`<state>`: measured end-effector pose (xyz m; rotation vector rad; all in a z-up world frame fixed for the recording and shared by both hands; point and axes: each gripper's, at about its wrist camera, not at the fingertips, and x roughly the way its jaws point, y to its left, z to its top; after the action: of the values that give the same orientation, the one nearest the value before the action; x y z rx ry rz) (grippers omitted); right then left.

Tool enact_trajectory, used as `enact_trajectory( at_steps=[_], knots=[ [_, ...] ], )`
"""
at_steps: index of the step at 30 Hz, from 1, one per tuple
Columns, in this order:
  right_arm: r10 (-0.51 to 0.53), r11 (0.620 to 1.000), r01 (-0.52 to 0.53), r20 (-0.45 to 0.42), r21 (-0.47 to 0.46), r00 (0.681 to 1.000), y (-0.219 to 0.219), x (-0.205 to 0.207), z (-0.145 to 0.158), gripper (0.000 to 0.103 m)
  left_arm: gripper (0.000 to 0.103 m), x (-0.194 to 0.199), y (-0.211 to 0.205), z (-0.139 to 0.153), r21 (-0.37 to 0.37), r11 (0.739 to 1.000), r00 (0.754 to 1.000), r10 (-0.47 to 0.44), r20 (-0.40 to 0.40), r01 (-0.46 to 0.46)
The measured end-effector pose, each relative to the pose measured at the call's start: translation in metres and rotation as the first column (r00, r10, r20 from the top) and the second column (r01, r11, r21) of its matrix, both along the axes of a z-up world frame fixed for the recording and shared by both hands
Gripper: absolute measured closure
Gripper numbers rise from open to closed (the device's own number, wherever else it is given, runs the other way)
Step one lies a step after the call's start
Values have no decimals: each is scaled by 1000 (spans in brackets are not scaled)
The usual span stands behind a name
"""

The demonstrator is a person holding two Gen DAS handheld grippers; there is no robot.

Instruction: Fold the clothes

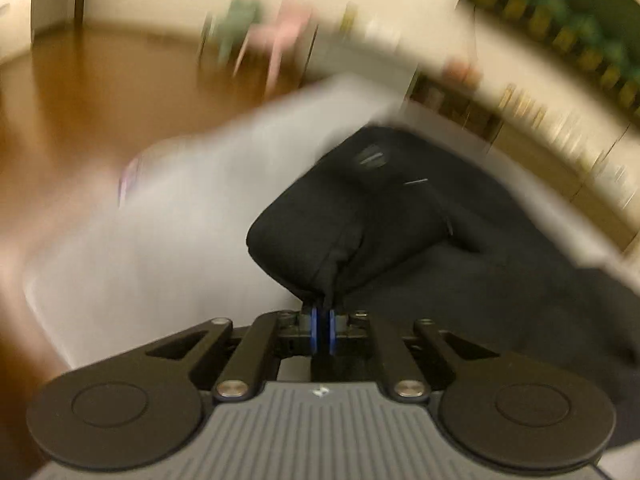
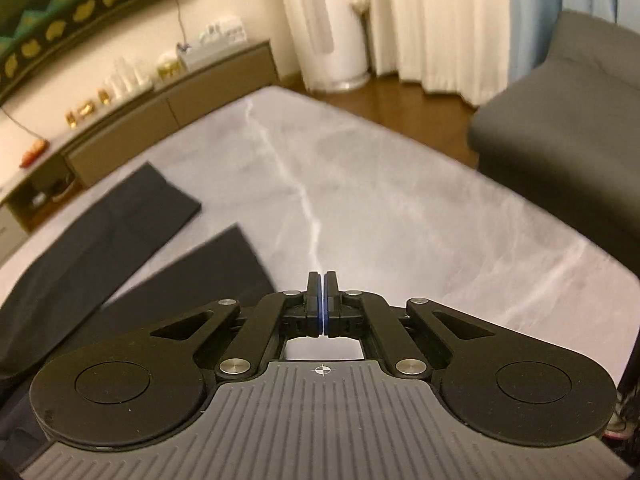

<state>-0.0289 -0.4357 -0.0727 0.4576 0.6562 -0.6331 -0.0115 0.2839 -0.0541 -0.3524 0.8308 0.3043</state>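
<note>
A pair of black trousers [image 1: 352, 220] lies on a grey marbled table [image 1: 168, 232]. My left gripper [image 1: 323, 312] is shut on a bunched edge of the black cloth, which bulges up just ahead of the blue pads; this view is motion-blurred. In the right wrist view the two trouser legs [image 2: 104, 232] lie flat and spread apart at the left of the table [image 2: 400, 200]. My right gripper [image 2: 322, 280] is shut with nothing between its pads, hovering over bare table just right of the nearer leg.
A low brown sideboard [image 2: 168, 100] with small ornaments runs along the wall beyond the table. A dark grey sofa [image 2: 568, 120] stands at the right, white curtains [image 2: 420, 20] behind. Wooden floor [image 1: 80, 92] and small chairs [image 1: 272, 40] lie past the table's far edge.
</note>
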Motion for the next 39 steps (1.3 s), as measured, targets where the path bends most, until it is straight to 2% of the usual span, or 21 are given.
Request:
enact_trajectory(
  at_steps=[2, 3, 5, 8, 11, 14, 16, 20, 22, 23, 25, 26, 27, 28, 29, 31, 32, 34, 36, 38, 39],
  knots=[
    [40, 999, -40, 40, -10, 998, 18, -1, 10, 86, 95, 4, -3, -8, 29, 1000, 1000, -1, -18, 1],
    [73, 997, -72, 68, -6, 995, 28, -2, 15, 61, 95, 5, -2, -5, 26, 1000, 1000, -1, -5, 2],
    [131, 988, -139, 118, 65, 984, 46, -4, 17, 29, 82, 7, -1, 1, 1, 1000, 1000, -1, 29, 1],
    [216, 953, -240, 142, 182, 966, 68, -2, 9, 23, 63, 15, -7, -5, -14, 1000, 1000, -4, 29, 4],
    [304, 925, -309, 58, 223, 951, 84, 8, -7, 21, 51, 19, -17, -11, -14, 999, 1000, -30, 1, 30],
    [435, 900, -433, -34, 51, 900, 113, 5, -10, 18, 34, 18, -27, -13, 1, 999, 999, -42, -8, 42],
    [535, 836, -542, -94, -83, 840, 133, 1, -9, 14, 32, 21, -30, -15, 15, 999, 999, -44, -13, 44],
    [673, 681, -701, -195, -211, 713, 167, 8, -27, 14, 21, 27, -37, -20, 43, 998, 999, -47, -22, 48],
    [695, 612, -747, -272, -260, 665, 185, 21, -39, 14, 19, 30, -40, -22, 56, 997, 998, -49, -27, 50],
    [693, 603, -741, -265, -296, 670, 189, 25, -40, 15, 19, 31, -42, -23, 63, 997, 998, -50, -29, 51],
    [677, 632, -722, -253, -282, 692, 185, 40, -38, 38, 21, 34, -45, -25, 77, 996, 998, -51, -34, 54],
    [669, 653, -713, -245, -257, 702, 182, 47, -35, 78, 31, 36, -47, -26, 84, 995, 998, -52, -36, 55],
    [662, 673, -703, -237, -232, 711, 178, 53, -32, 103, 39, 37, -49, -27, 91, 994, 998, -53, -38, 56],
    [637, 691, -678, -233, -251, 735, 174, 51, -27, 103, 59, 37, -48, -28, 84, 995, 998, -55, -37, 58],
    [609, 709, -650, -228, -273, 760, 170, 48, -21, 103, 67, 35, -42, -27, 47, 997, 998, -59, -27, 60],
    [535, 740, -580, -225, -341, 815, 162, 35, -7, 103, 68, 30, -32, -24, -24, 998, 999, -52, 2, 52],
    [494, 737, -550, -241, -393, 835, 159, 25, -2, 103, 67, 26, -27, -21, -45, 998, 999, -42, 14, 43],
    [464, 734, -537, -270, -416, 844, 151, 1, 1, 103, 65, 23, -20, -21, -74, 997, 999, -33, 18, 34],
    [539, 742, -609, -291, -278, 790, 140, -12, -10, 103, 63, 26, -19, -26, -104, 994, 999, -34, -3, 33],
    [511, 747, -601, -334, -283, 792, 130, -16, -19, 103, 55, 27, -22, -27, -106, 994, 1000, -17, -9, 16],
    [491, 766, -577, -323, -283, 809, 123, -18, -18, 103, 52, 28, -23, -26, -108, 994, 1000, -6, -8, 5]
  ],
)
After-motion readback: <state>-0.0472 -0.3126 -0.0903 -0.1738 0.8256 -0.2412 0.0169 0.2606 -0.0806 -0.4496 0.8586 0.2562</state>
